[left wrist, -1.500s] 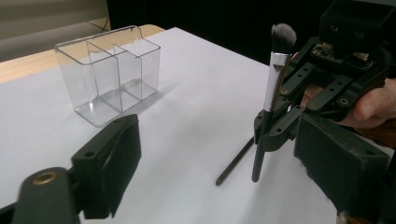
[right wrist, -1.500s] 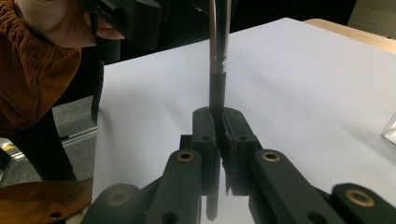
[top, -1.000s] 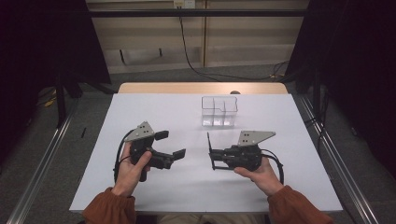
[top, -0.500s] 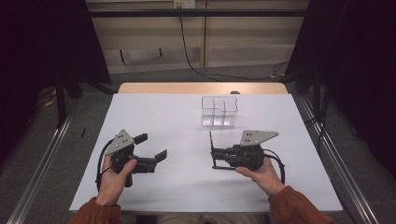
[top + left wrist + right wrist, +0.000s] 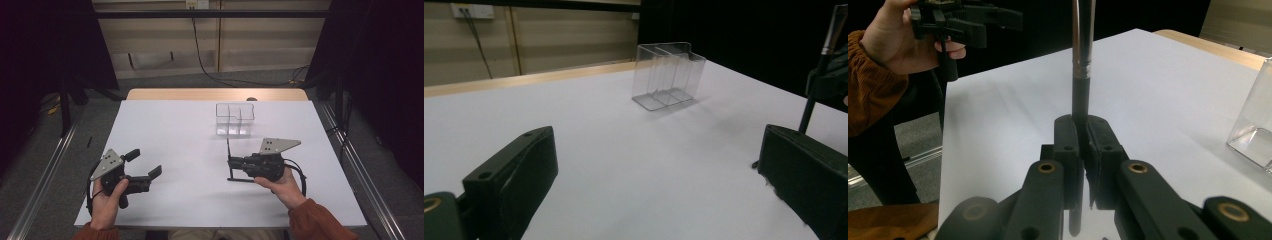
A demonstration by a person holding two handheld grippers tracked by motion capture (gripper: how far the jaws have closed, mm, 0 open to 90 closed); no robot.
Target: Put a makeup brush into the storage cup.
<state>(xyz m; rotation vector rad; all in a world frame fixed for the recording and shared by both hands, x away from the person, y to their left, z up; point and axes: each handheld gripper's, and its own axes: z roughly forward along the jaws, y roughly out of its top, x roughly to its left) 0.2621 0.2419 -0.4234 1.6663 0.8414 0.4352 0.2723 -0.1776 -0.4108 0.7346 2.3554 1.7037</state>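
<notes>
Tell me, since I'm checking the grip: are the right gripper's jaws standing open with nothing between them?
No, the right gripper is shut on a thin black-and-silver stick rising from its jaws.

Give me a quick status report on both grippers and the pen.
Left gripper open, nothing in it. Right gripper shut on thin black pen. Clear divided holder stands apart, beyond the right gripper. White table bare between.
</notes>
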